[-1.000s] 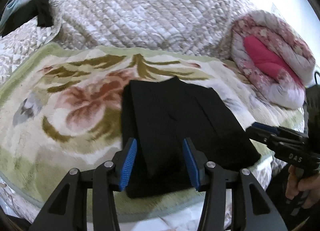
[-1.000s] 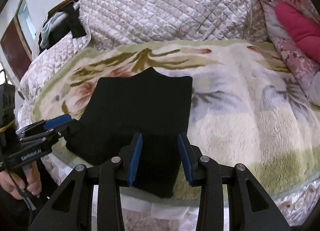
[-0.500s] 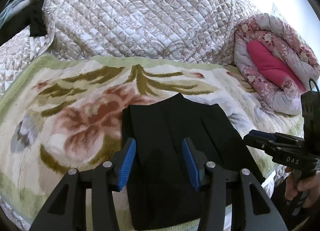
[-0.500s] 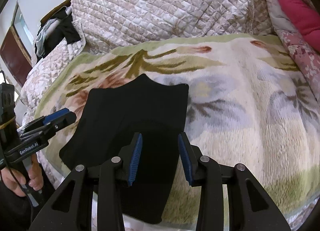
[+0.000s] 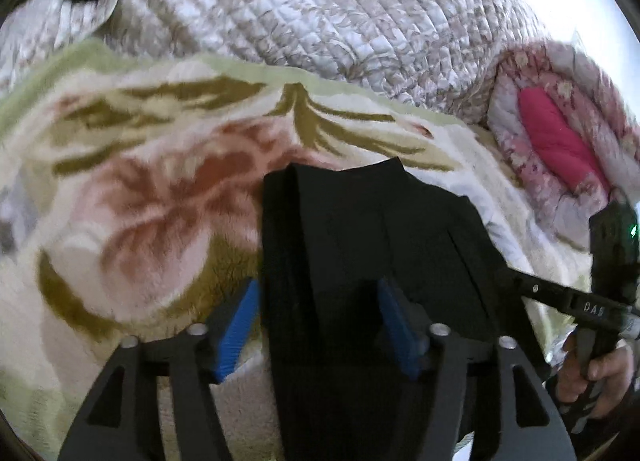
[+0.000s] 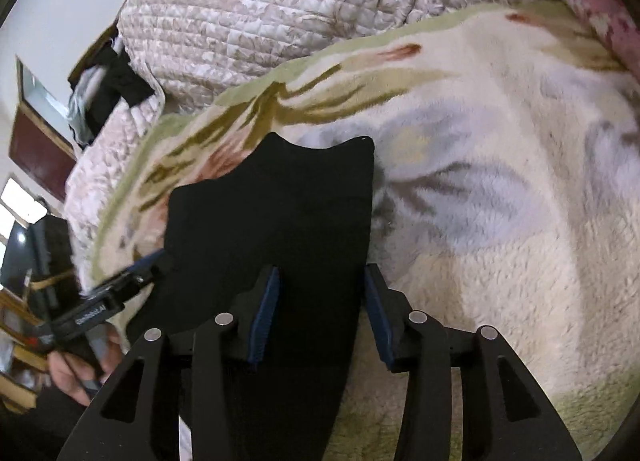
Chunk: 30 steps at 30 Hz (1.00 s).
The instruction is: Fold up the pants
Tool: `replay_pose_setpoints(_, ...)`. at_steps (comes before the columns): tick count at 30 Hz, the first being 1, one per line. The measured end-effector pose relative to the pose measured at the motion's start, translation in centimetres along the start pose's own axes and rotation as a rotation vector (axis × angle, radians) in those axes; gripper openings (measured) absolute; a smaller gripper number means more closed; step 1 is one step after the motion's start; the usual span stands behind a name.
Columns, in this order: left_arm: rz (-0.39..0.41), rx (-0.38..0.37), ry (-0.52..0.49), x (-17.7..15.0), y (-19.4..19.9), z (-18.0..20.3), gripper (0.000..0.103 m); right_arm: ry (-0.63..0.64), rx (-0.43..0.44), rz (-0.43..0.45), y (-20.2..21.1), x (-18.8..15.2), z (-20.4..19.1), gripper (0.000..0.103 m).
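Pants [image 5: 360,253], black and already folded into a thick pad, lie directly ahead of both tools on the near part of the bed, their near end running over the bed's front edge and under the cameras. The long axis runs away from the person, from that overhanging end toward the scalloped far edge.

The left tool [image 5: 320,329] straddles the pad's left border: its left pad sits over blanket, its right pad over black cloth. Its jaws have just been opening and stand wide, cloth between them but, as far as the blurred frame shows, not pinched. The right tool [image 6: 320,313] does the same on the right border, jaws also just opened to a middling gap, the pads apart from the fabric. Neither tool looks nearer than the other; each is at its own near corner, so lifting the near end toward the far edge seems the likely move.

The floral blanket [image 6: 500,221] under the pants is plush and may drag on the cloth. Beyond it rises a quilted cover [image 5: 320,21], and to the right a rolled pink quilt [image 5: 560,141], both well clear of the fold path. Dark clothes [image 6: 116,89] lie far left.
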State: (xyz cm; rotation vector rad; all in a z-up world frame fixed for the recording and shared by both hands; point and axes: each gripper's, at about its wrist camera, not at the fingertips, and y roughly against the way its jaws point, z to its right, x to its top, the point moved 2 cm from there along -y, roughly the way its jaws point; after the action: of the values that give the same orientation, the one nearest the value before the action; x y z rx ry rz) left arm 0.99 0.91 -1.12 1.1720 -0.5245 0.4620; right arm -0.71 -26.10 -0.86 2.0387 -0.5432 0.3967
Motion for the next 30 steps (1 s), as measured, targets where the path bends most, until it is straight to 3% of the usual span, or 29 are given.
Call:
replay_pose_setpoints(4, 0.006, -0.039, 0.018, 0.3, -1.0, -0.2, 0.073, -0.026, 0.052, -0.015, -0.8, 0.3, 0.3, 0.046)
replay_pose_setpoints(7, 0.010, -0.061, 0.044, 1.0, -1.7, -0.1, 0.069, -0.060, 0.096, -0.018, -1.8, 1.3, 0.8, 0.044)
replay_pose_setpoints(9, 0.014, -0.058, 0.058, 1.3, -1.5, -0.1, 0.044, -0.065, 0.099, -0.021, -1.7, 1.4, 0.6, 0.024)
replay_pose_setpoints(11, 0.025, -0.067, 0.077, 1.6, -0.8, -0.1, 0.031, -0.074, 0.125, -0.007, -1.3, 1.5, 0.3, 0.019)
replay_pose_setpoints(15, 0.045, -0.091, 0.075, 3.0, 0.6, 0.5, 0.021, -0.048, 0.159, 0.043, 0.2, 2.8, -1.5, 0.015)
replay_pose_setpoints(21, 0.107, -0.079, 0.022, 7.7, 1.0, 0.7, 0.019, 0.015, 0.167, 0.089, -0.1, 7.7, -3.9, 0.015)
replay_pose_setpoints(25, 0.106, -0.053, 0.016, 10.9, -1.3, -1.2, 0.020, 0.025, 0.154, 0.077, -2.3, 11.0, -3.5, 0.015)
replay_pose_setpoints(28, 0.063, -0.014, 0.035, 11.8, -4.4, -3.0, 0.025, 0.036, 0.095, 0.031, -5.2, 12.2, -2.5, 0.021)
replay_pose_setpoints(30, 0.034, 0.071, 0.049, 11.5, -6.0, -4.4, 0.027, 0.035, -0.015, -0.007, -6.9, 12.1, -1.3, 0.025)
